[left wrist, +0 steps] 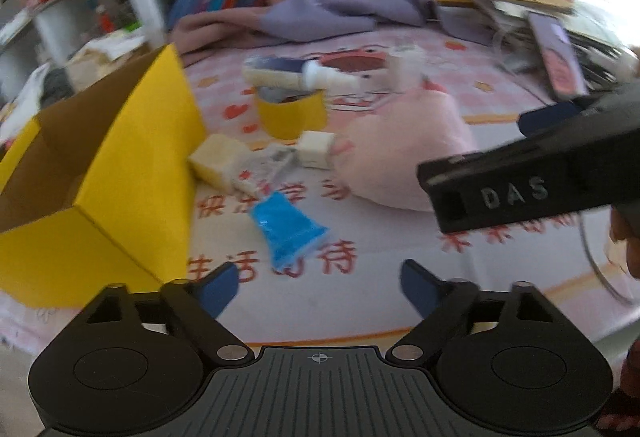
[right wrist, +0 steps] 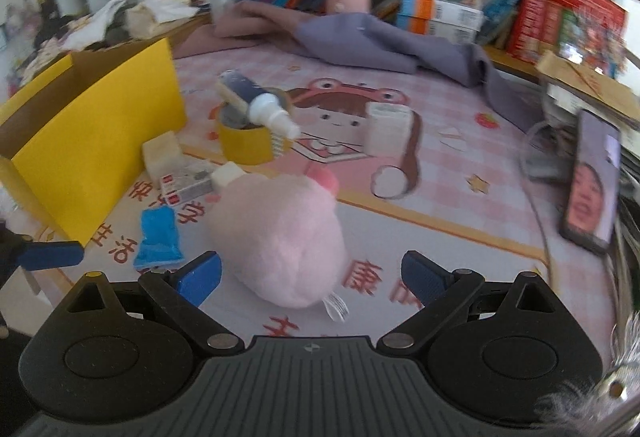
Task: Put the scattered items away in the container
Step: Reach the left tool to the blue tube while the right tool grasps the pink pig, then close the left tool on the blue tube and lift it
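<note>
Left wrist view. The open yellow cardboard box (left wrist: pixel 120 173), the container, is standing at the left on the pink printed table mat (left wrist: pixel 360 301); what shows of its inside is looking bare, so the tidying is judged barely begun. Scattered items are all lying outside it: a blue plastic pouch (left wrist: pixel 290 233) just ahead, a cream foam block (left wrist: pixel 218 161) touching the box wall, a small white cube (left wrist: pixel 316 149), a yellow tape roll (left wrist: pixel 290 113) carrying a white-capped tube (left wrist: pixel 296 75) across its top, and a pink plush toy (left wrist: pixel 404 153). The left gripper (left wrist: pixel 318 287) is hovering with jaws apart, nothing between them, lined up roughly on the pouch. The right gripper's black body is reaching in from the right over the plush.

Right wrist view. The right gripper (right wrist: pixel 310 277) is standing with jaws apart, framing the near end of the plush toy (right wrist: pixel 276 237); the pads are not pressing on it. A small red-and-white printed packet (right wrist: pixel 186 183) is lying between foam block and plush. A purple-grey cloth (right wrist: pixel 380 41), stacked books (right wrist: pixel 440 13) and a propped phone (right wrist: pixel 592 181) are crowding the back and right edge. Judgement: the box wall is sitting close to the small items, leaving tight room for fingers.
</note>
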A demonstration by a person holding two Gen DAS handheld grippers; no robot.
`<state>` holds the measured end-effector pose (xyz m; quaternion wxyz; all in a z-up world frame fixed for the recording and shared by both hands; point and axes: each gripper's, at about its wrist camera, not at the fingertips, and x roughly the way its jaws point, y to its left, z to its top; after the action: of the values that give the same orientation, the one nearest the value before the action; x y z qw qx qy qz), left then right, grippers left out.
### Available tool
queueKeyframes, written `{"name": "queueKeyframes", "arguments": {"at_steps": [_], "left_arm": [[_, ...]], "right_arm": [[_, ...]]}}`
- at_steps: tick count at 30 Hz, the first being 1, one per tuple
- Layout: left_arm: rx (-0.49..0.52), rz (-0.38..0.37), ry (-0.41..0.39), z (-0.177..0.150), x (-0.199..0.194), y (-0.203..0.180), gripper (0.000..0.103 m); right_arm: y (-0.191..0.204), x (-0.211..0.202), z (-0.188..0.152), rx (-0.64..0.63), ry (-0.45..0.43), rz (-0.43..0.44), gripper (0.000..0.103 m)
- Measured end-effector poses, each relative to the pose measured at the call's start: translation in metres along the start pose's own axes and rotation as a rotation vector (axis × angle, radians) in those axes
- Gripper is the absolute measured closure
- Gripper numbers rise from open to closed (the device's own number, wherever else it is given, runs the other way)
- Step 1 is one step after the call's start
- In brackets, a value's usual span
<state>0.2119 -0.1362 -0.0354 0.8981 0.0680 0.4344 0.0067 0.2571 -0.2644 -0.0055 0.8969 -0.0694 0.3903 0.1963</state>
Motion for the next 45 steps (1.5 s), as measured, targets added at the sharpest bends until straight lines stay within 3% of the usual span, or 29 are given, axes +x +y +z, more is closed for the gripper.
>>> {"name": "queueKeyframes", "arguments": {"at_steps": [10,12,15,21,24,32,36,40,45], "left_arm": [[-0.034,0.043,0.018,0.013,0.018,0.0,0.025],[-0.037,0.049,0.016,0.015,0.02,-0.001,0.025],[-0.049,0.054,0.015,0.019,0.025,-0.002,0.026],[-0.104,0.049,0.038,0.027,0.038,-0.004,0.036],[-0.128,0.048,0.052,0.031,0.045,-0.004,0.044],[-0.228,0.118,0.053,0.039,0.054,0.007,0.045],[-0.283,0.115,0.081,0.04,0.061,0.014,0.056],[-0.328,0.108,0.097,0.037,0.064,0.02,0.06],[-0.322,0.103,0.093,0.038,0.066,0.02,0.069]], "right_arm": [[0.0,0.035,0.016,-0.05,0.047,0.082,0.007],[-0.004,0.037,0.015,-0.045,0.053,0.124,0.032],[-0.011,0.032,0.016,-0.053,0.036,0.102,0.04],[-0.041,0.027,0.012,0.029,0.023,0.012,0.041],[-0.048,0.026,0.01,0.034,0.032,0.02,0.04],[-0.047,0.023,0.007,-0.017,0.035,0.053,0.04],[-0.047,0.022,0.005,-0.027,0.04,0.061,0.04],[-0.049,0.022,0.004,-0.023,0.054,0.062,0.039],[-0.048,0.022,0.002,-0.023,0.054,0.057,0.038]]}}
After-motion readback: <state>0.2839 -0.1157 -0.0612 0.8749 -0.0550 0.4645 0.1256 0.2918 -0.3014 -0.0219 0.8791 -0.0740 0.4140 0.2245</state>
